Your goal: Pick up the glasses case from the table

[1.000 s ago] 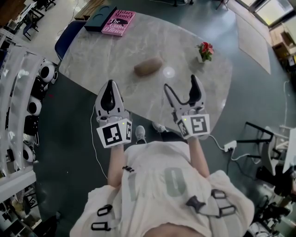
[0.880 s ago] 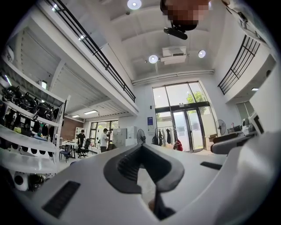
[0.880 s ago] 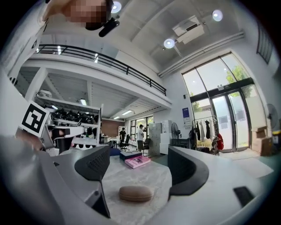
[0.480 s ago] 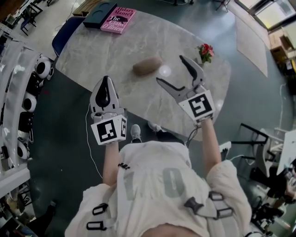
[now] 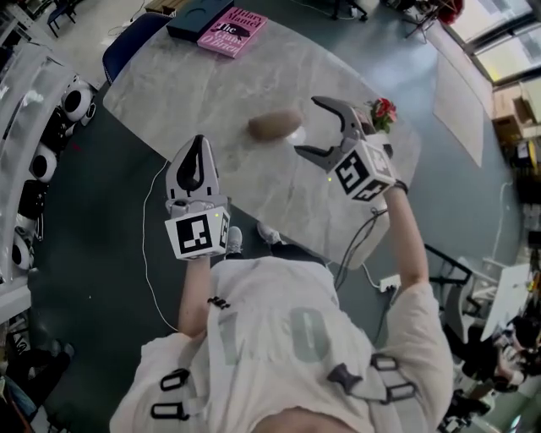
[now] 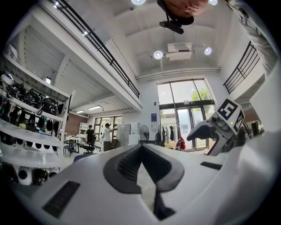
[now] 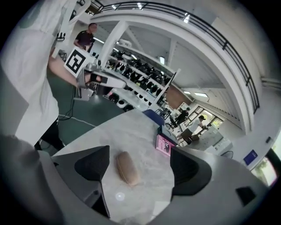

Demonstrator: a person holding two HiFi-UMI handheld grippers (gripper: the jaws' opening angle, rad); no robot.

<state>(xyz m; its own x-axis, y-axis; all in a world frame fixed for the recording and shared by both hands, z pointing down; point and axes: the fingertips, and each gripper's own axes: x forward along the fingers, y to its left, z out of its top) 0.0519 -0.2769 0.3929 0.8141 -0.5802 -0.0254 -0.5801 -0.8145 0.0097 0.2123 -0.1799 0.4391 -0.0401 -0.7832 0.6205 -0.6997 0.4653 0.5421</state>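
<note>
The glasses case (image 5: 275, 124) is a tan oval pouch lying on the marble table (image 5: 186, 93). My right gripper (image 5: 306, 127) hovers just to its right, turned sideways and wide open, with its jaws pointing at the case but apart from it. From the right gripper view the case (image 7: 127, 168) lies on the table between and beyond the open fingers (image 7: 92, 163). My left gripper (image 5: 196, 145) is shut and empty, held at the table's near edge. In the left gripper view its closed jaws point out into the room, and the right gripper (image 6: 224, 123) shows at the right.
A pink book (image 5: 232, 20) and a dark flat box (image 5: 201, 8) lie at the table's far end. A small pot of red flowers (image 5: 380, 112) stands just behind the right gripper. A blue chair (image 5: 127, 51) sits at the far left edge. Shelves of gear line the left.
My right gripper has moved forward over the table and turned left, and its open jaws now face the case from close by. The left gripper has barely moved.
</note>
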